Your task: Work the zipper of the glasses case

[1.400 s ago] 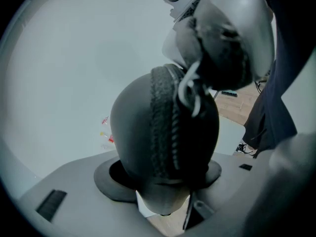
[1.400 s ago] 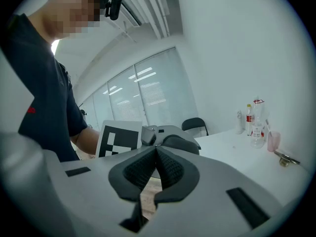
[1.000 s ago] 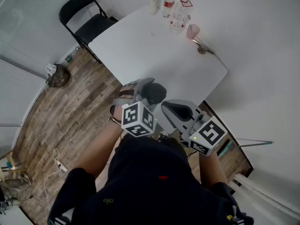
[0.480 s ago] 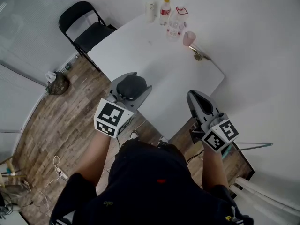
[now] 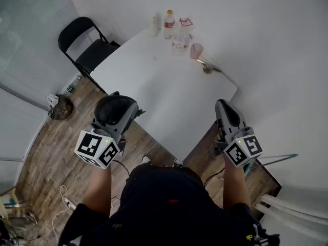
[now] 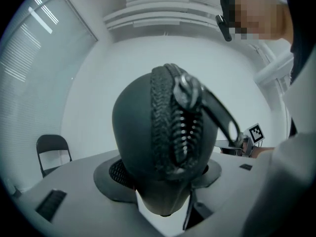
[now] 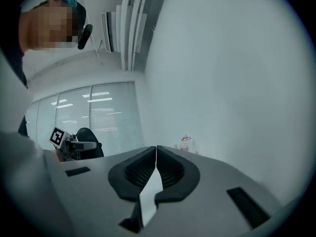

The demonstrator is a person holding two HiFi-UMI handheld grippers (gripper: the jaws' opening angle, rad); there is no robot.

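My left tongs (image 5: 117, 111) grasp the glasses case (image 6: 143, 137), right tongs (image 5: 228, 113) clenched empty at three o'clock; tugging the zipper pull (image 6: 219, 116) could twist it loose

I count two grey handheld grippers, the left gripper (image 5: 118, 114) and the right gripper (image 5: 224, 106); one dark rounded zippered glasses case (image 6: 143, 132); one white rectangular table (image 5: 169, 86); one black folding chair (image 5: 84, 45); one pink cup (image 5: 196, 50); one red-labelled clear bottle (image 5: 169, 22).

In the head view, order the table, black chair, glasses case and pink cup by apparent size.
1. table
2. black chair
3. glasses case, nearer the camera, so its rank against the chair is unsure
4. pink cup
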